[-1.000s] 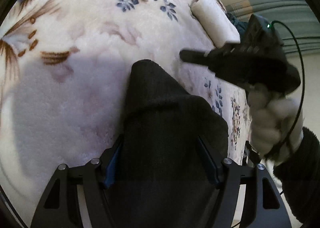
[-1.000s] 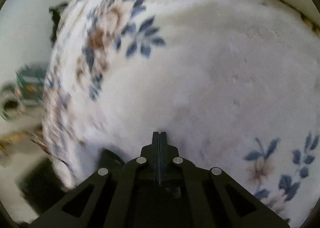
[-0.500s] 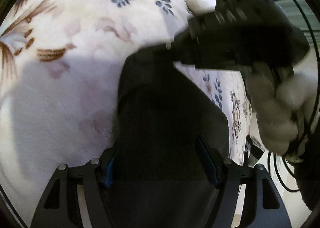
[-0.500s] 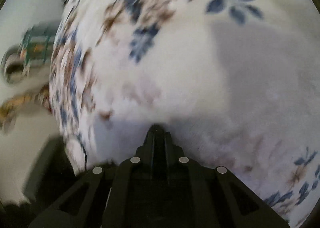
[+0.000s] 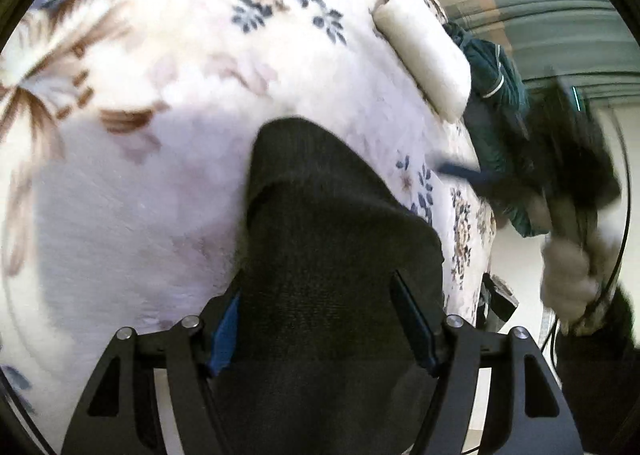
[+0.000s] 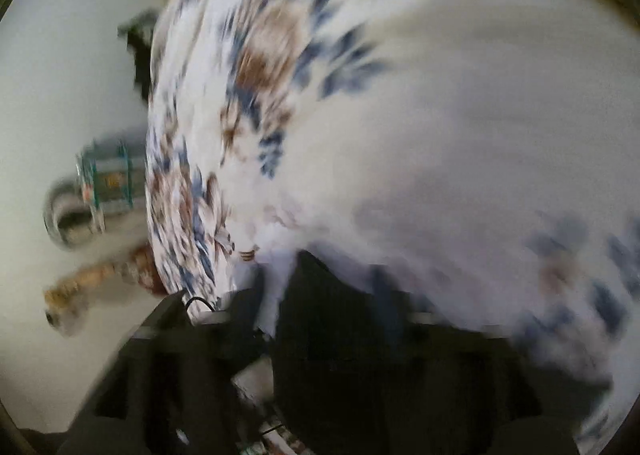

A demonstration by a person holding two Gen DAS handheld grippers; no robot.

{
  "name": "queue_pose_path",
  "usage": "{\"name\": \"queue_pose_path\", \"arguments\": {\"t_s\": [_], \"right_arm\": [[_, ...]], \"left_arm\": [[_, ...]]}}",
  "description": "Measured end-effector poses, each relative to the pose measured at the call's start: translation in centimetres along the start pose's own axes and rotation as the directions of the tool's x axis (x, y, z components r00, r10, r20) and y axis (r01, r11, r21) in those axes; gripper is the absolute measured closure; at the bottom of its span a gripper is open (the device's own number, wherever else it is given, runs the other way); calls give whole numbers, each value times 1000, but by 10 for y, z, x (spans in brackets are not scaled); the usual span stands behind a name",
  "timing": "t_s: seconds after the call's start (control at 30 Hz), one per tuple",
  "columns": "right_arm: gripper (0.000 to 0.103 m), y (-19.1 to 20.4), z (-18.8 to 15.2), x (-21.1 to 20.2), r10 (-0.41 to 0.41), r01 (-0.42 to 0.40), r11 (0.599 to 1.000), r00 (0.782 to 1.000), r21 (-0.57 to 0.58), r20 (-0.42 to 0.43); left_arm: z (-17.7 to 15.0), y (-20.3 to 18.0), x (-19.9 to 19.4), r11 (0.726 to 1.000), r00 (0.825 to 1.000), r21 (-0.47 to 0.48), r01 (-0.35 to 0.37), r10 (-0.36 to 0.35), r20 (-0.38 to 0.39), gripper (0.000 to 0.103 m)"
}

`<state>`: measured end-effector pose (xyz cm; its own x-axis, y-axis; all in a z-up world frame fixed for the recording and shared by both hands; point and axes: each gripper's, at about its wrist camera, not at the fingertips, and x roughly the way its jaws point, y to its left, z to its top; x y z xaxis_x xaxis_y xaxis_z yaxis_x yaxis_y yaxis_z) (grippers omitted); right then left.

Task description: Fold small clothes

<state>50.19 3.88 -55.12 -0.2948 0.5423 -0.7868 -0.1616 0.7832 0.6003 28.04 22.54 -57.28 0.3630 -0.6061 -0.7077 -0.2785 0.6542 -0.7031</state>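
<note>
A dark knitted sock lies on the floral fleece blanket, stretching away from me. My left gripper has its fingers spread wide with the sock's near end between them; the blue pads flank the cloth. My right gripper shows blurred at the right of the left wrist view, off the sock, its blue-tipped fingers pointing left. The right wrist view is heavily motion-blurred; dark cloth fills its lower part and the fingers there cannot be made out.
A rolled white cloth lies at the blanket's far edge, with a dark green garment beside it. The blanket's right edge drops to the floor. Blurred objects stand on the floor beyond the bed.
My right gripper was over the sock's far end half a second ago; it has swung away to the right. The sock's far end lies flat on the blanket. The left gripper has not moved.
</note>
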Motion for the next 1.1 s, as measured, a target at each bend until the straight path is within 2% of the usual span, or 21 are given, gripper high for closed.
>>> {"name": "queue_pose_path", "arguments": {"t_s": [0.07, 0.1, 0.17, 0.23, 0.3, 0.37, 0.4, 0.43, 0.5, 0.57, 0.67, 0.7, 0.73, 0.8, 0.83, 0.9, 0.97, 1.1], "right_arm": [[38, -37, -28, -42, -16, 11, 997, 998, 74, 66], [38, -63, -52, -62, -22, 9, 991, 995, 134, 93], [38, -101, -87, -83, -46, 20, 976, 992, 218, 117], [38, -143, -129, -96, -68, 22, 948, 988, 318, 135], [38, -181, -168, -98, -43, -20, 913, 988, 408, 146], [38, -206, -188, -90, -3, -64, 897, 989, 438, 151], [38, -216, -196, -82, 18, -85, 888, 988, 451, 151], [38, -224, -201, -72, 40, -109, 880, 987, 462, 156], [38, -235, -205, -52, 97, -167, 866, 981, 472, 168], [38, -242, -203, -29, 152, -221, 850, 972, 479, 178], [38, -242, -201, -6, 222, -286, 829, 957, 481, 187], [38, -237, -200, -2, 217, -272, 844, 961, 463, 169], [38, -231, -198, -1, 197, -239, 876, 970, 418, 142], [38, -226, -195, -1, 186, -212, 904, 977, 370, 106], [38, -231, -197, -2, 193, -216, 900, 976, 378, 99], [38, -246, -205, -5, 225, -250, 879, 968, 406, 109], [38, -255, -209, -2, 250, -275, 863, 962, 424, 115], [34, -259, -210, 15, 354, -364, 835, 930, 412, 103]], "left_arm": [[3, 1, -5, 1000, 1000, -11, -2, 2, 8, 36], [5, 1, -5, 1000, 1000, -20, -3, 3, 12, 36], [16, 2, -1, 999, 1000, -35, 1, -1, 26, 36], [31, 0, 12, 999, 999, -39, -5, 6, 33, 36], [50, 6, 26, 998, 999, -55, -10, 12, 32, 36], [59, 13, 32, 997, 999, -76, -7, 10, 38, 39], [64, 15, 36, 996, 999, -87, -6, 10, 48, 62], [68, 15, 40, 996, 999, -89, -21, 25, 44, 75], [71, 16, 42, 995, 998, -90, -33, 37, 45, 81], [70, 15, 42, 995, 998, -88, -36, 40, 45, 82], [70, 20, 35, 993, 999, -121, -17, 22, 40, 78], [69, 22, 30, 990, 999, -142, -3, 8, 32, 73], [67, 24, 22, 989, 999, -148, -5, 10, 32, 69], [58, 22, 6, 993, 999, -120, -2, 7, 44, 42], [51, 20, -1, 995, 999, -101, 2, 2, 47, 37], [31, 22, -7, 996, 999, -82, 35, -34, 13, 36], [16, 24, -1, 997, 998, -70, 36, -39, -40, 36], [-11, 24, 23, 996, 989, -51, 70, -76, -125, 36]]}}
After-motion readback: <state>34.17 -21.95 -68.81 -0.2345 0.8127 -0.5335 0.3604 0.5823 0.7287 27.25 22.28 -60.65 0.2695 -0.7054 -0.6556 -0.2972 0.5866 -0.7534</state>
